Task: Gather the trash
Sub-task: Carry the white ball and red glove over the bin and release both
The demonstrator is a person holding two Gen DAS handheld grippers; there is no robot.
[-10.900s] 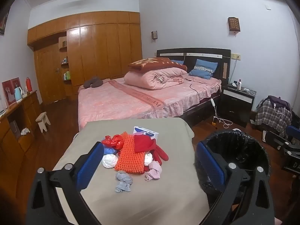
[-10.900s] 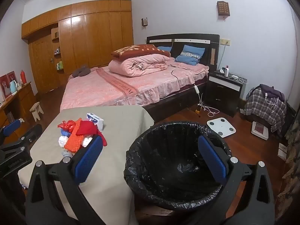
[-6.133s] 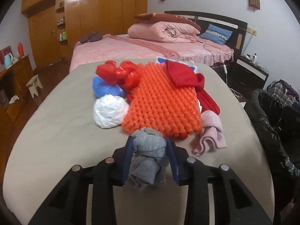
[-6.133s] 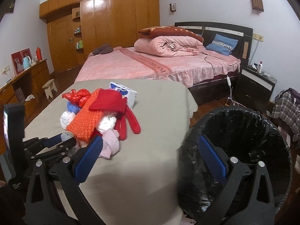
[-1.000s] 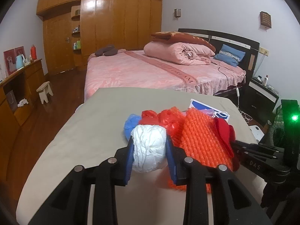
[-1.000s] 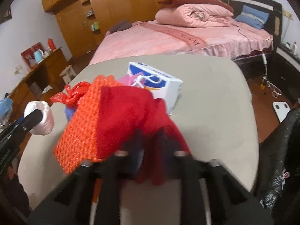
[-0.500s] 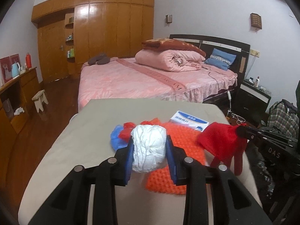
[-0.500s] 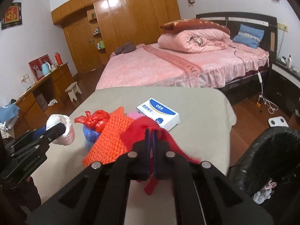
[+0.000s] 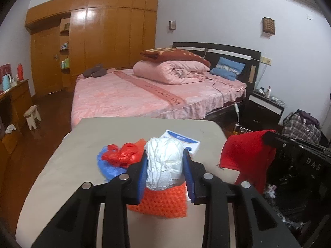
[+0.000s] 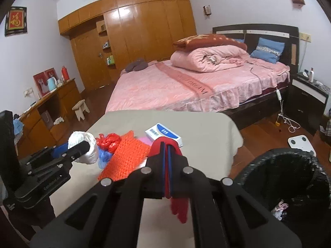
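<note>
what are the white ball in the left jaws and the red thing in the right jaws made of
White ball: looks like thin crumpled plastic film, slightly glossy, with sharp creases. Red thing: matte soft cloth, probably knit or fleece; it hangs limp, with a loose thread at its edge.

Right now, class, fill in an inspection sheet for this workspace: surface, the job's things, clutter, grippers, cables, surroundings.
Surface: beige table, partly bare.
Job's things: white wad and red cloth lifted; orange mesh, red bag, blue bag on table; black-lined bin at right.
Clutter: blue-and-white box.
Grippers: left gripper shut on white wad; right gripper shut on red cloth.
Cables: white cord on floor by bed.
Surroundings: pink bed, wooden wardrobe, nightstand.
</note>
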